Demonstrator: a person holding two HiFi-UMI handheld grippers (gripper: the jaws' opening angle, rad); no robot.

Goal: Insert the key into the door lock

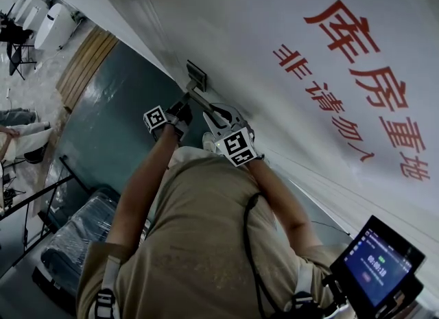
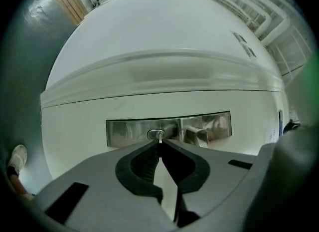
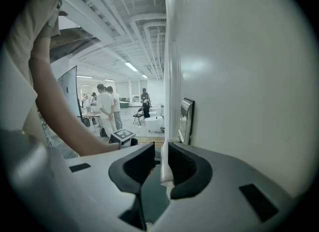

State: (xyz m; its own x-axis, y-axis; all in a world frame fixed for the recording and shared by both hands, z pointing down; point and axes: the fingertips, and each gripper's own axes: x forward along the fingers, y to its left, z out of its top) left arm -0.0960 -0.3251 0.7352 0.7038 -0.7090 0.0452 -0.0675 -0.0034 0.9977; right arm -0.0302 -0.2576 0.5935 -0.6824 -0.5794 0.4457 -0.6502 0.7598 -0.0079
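Note:
A steel lock plate is set in the white door, with its lever handle to the right of the keyhole. My left gripper is shut on the small metal key; the key's tip is at the keyhole, and I cannot tell how deep it sits. In the head view the left gripper is at the lock plate, and the right gripper hovers beside it. The right gripper stands open by a narrow gap, holding nothing, beside the lock plate.
The door carries red characters. A device with a lit screen hangs at my right side. A wrapped black case lies on the teal floor at the left. Several people stand far off in the hall.

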